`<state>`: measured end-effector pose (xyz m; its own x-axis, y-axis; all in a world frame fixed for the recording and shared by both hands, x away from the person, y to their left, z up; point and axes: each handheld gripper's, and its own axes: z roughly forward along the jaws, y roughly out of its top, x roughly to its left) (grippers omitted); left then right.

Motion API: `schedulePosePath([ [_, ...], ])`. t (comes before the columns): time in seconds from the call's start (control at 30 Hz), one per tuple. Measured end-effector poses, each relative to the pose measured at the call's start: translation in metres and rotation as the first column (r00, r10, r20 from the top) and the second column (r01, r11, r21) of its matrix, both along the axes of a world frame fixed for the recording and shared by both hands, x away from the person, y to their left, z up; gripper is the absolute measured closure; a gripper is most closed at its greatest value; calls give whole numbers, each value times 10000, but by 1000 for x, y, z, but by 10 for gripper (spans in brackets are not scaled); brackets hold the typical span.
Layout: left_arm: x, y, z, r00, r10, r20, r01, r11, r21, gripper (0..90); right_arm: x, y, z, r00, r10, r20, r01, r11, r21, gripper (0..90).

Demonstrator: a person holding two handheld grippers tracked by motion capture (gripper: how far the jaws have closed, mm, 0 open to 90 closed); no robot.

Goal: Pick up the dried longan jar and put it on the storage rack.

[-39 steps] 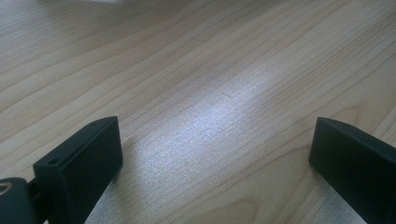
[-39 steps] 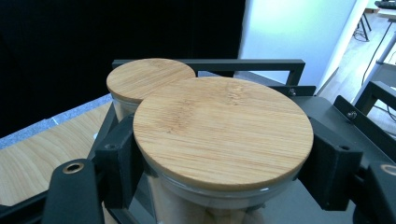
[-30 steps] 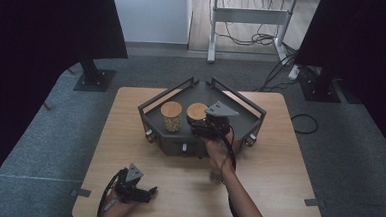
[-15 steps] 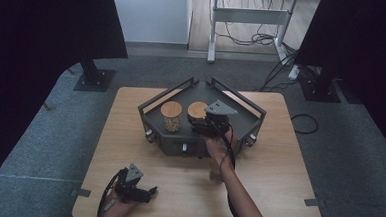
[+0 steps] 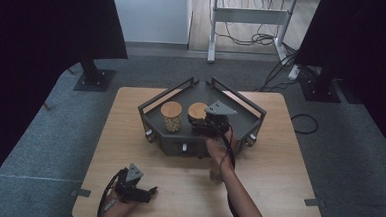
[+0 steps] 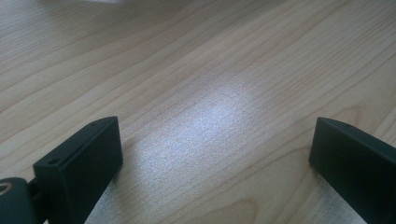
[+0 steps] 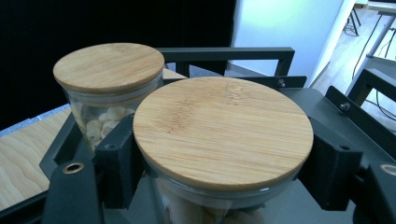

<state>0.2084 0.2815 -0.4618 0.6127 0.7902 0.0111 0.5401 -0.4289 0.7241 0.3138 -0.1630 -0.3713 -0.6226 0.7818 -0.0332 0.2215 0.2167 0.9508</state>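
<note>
Two lidded jars stood in the dark tray point(image 5: 240, 122); the right gripper point(image 7: 219, 177) pinched the nearer jar point(image 7: 223, 135) between its fingers, while the left gripper point(image 6: 212, 163) hovered over the surface point(image 6: 196, 70), fingers spread.

We see a light wooden table point(image 5: 276, 193) standing on grey carpet, and on its far half a dark grey angular metal tray point(image 5: 240, 126) with raised rails. Two glass jars with round bamboo lids stand side by side in the tray: the left jar point(image 5: 171, 116) stands free, while the right jar point(image 5: 197, 111) has our right gripper point(image 5: 205, 124) at it, the grey three-cornered plate on top and the forearm reaching in from the bottom edge. Our left gripper point(image 5: 144, 191) rests low on the near left part of the table, well apart from the tray, its jaws pointing right.
</note>
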Motion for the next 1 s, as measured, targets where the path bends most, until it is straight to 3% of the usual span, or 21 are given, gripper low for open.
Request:
schedulePosePath([
  [0.67, 0, 0, 0, 10000, 3, 10, -3, 10000, -2, 24, 3, -1, -6, 9999, -32, -104, 32, 10000, 14, 230],
  [1.0, 0, 0, 0, 10000, 5, 7, -5, 10000, -6, 24, 6, 4, -7, 9997, -71, -231, 68, 9999, -128, 76],
])
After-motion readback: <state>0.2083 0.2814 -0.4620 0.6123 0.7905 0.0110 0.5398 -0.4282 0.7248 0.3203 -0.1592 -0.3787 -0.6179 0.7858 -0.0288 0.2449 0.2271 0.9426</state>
